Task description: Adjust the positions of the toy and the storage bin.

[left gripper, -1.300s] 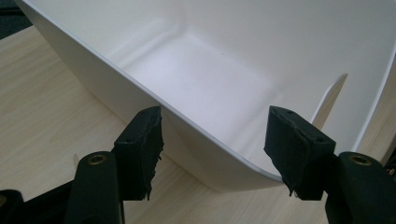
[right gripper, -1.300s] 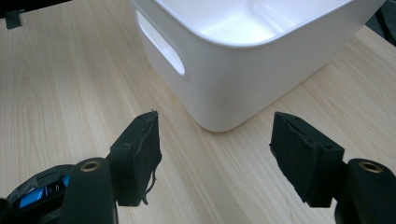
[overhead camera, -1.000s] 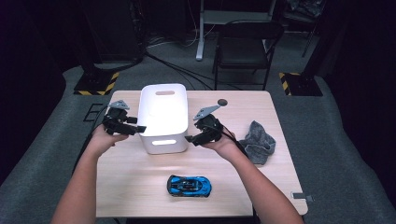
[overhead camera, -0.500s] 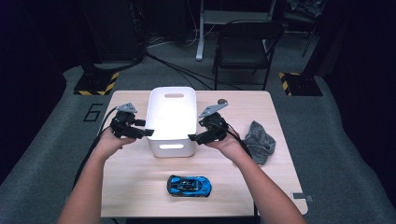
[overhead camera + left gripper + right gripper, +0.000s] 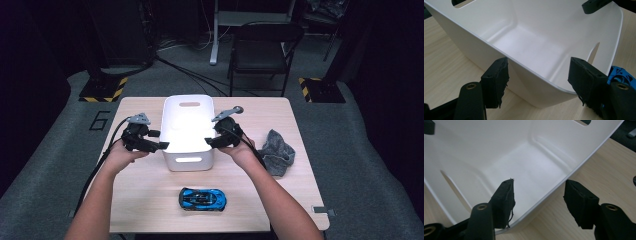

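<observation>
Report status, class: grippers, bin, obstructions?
Left gripper and right gripper open, each straddling a side wall of the white bin. Bin empty. Nothing in the way.

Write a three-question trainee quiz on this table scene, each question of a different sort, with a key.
1. True or false: the white bin holds the blue toy car.
2. What lies right of the bin? A grey cloth; B mug; C book.
3. The left gripper and right gripper each straddle what?

Key: 1 false, the car sits on the table; 2 A; 3 a bin side wall, jaws open.
</observation>
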The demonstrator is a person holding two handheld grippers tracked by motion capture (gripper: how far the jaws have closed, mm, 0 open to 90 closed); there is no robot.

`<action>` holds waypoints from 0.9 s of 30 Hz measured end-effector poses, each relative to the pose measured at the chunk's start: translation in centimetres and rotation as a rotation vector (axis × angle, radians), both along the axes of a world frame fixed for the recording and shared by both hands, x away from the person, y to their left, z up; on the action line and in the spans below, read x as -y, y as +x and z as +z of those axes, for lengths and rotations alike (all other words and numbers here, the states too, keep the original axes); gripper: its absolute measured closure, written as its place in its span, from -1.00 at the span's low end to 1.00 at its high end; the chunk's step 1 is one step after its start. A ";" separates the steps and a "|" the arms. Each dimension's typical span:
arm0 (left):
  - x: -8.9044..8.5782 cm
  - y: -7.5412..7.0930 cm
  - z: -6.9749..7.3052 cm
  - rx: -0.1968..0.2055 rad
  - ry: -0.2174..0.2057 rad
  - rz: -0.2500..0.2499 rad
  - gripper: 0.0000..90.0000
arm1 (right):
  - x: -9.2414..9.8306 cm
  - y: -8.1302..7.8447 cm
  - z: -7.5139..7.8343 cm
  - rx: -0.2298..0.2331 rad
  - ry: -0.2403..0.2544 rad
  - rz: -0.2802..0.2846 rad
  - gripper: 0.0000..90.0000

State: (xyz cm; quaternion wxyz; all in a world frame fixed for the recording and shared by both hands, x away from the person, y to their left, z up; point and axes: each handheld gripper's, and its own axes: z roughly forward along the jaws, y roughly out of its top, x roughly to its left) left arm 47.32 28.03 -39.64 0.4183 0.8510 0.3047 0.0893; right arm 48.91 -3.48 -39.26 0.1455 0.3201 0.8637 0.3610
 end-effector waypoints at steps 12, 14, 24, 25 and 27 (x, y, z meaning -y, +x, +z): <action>0.5 -0.1 -0.1 -0.055 -0.075 -0.054 -0.31 | 1.2 1.3 -0.7 0.005 -0.044 -0.024 0.20; 0.3 -0.3 0.2 -0.024 -0.094 -0.058 -0.33 | 1.3 1.5 -0.7 0.004 -0.043 -0.024 0.26; 0.1 -1.0 1.2 0.032 0.021 -0.091 -0.29 | 3.2 3.0 -0.5 0.021 -0.065 -0.021 0.65; 0.0 -1.0 1.2 0.036 0.019 -0.089 -0.29 | 3.3 3.2 -0.4 0.034 -0.080 -0.014 0.68; 0.0 -1.0 1.2 0.035 0.025 -0.090 -0.28 | 3.7 3.4 -0.3 0.043 -0.099 -0.011 0.64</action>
